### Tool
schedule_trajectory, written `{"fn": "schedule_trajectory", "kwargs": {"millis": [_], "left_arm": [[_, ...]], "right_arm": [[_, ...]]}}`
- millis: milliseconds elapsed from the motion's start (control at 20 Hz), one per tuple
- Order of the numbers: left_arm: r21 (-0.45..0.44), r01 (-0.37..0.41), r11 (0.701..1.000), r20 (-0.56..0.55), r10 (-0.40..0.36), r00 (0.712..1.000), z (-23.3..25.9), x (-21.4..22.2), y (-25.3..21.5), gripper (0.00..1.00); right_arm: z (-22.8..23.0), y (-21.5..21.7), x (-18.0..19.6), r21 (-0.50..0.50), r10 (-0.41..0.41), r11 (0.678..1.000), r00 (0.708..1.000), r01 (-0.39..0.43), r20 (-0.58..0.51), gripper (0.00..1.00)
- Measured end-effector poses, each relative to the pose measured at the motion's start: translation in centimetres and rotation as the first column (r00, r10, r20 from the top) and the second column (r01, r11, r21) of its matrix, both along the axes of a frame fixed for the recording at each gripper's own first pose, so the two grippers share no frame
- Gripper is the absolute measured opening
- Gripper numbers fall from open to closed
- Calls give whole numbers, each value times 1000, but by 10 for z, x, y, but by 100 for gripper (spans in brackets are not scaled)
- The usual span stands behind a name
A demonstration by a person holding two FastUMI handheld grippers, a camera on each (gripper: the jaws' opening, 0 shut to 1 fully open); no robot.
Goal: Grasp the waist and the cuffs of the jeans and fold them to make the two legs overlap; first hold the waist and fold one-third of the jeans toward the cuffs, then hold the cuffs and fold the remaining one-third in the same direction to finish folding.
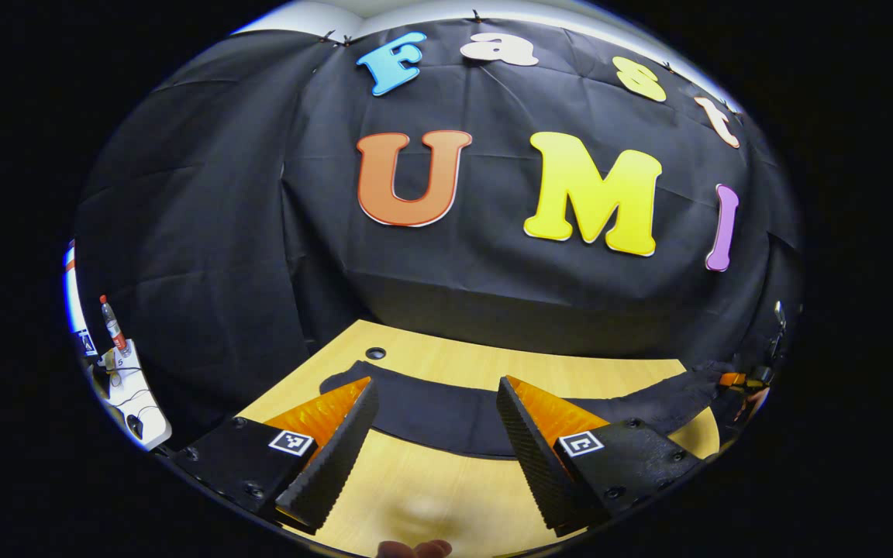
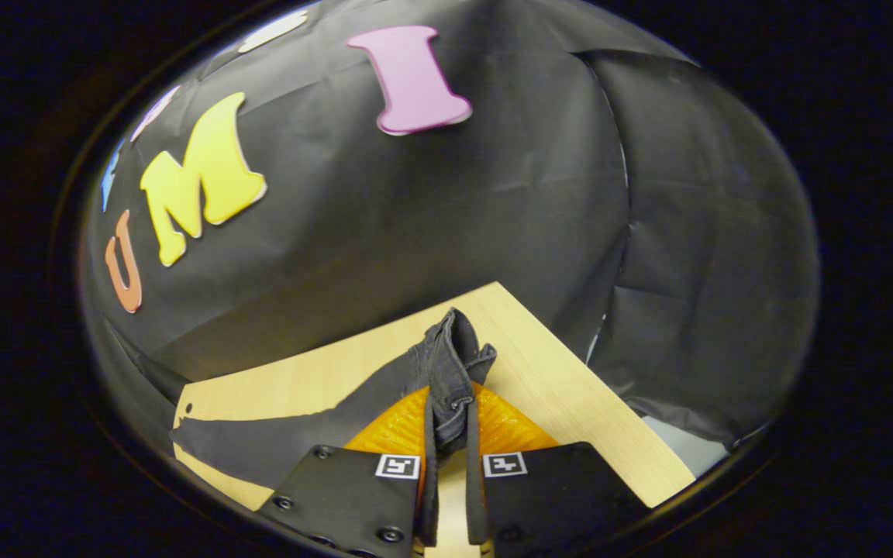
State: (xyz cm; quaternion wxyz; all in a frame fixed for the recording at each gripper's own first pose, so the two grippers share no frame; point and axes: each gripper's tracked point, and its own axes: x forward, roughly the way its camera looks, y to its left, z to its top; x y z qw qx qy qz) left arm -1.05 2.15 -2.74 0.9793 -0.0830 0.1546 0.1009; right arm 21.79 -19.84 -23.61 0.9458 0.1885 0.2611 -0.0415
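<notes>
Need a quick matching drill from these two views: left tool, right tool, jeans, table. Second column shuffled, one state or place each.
Column 1:
1. left tool
2. right tool
3. dark denim jeans
4. light wooden table

Column 2:
A. spread flat along the tabletop, one end bunched up
B. fingers pressed together on a bunch of denim
C. fingers wide apart, holding nothing
D. carries the garment, with a small round hole near its far edge

Pairs: 1-C, 2-B, 3-A, 4-D
</notes>
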Motion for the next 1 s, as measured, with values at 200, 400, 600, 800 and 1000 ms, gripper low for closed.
{"fn": "schedule_trajectory", "kwargs": {"millis": [200,400,600,800,1000], "left_arm": [[-7,-36,999,18,36,999,-4,-15,36,99],[-12,-54,998,45,54,998,-8,-25,70,99],[-14,-76,997,45,77,996,-18,-34,103,99],[8,-74,997,58,74,996,-20,-40,124,99],[-11,-80,997,28,80,996,-41,-47,142,99]], "right_arm": [[58,65,2,-85,83,993,994,-76,78,15],[100,152,6,-158,198,971,972,-178,127,15],[108,249,-4,-247,328,925,934,-288,139,15],[86,343,-21,-301,453,863,885,-405,107,11],[33,429,-39,-272,543,813,839,-515,34,12]]}}
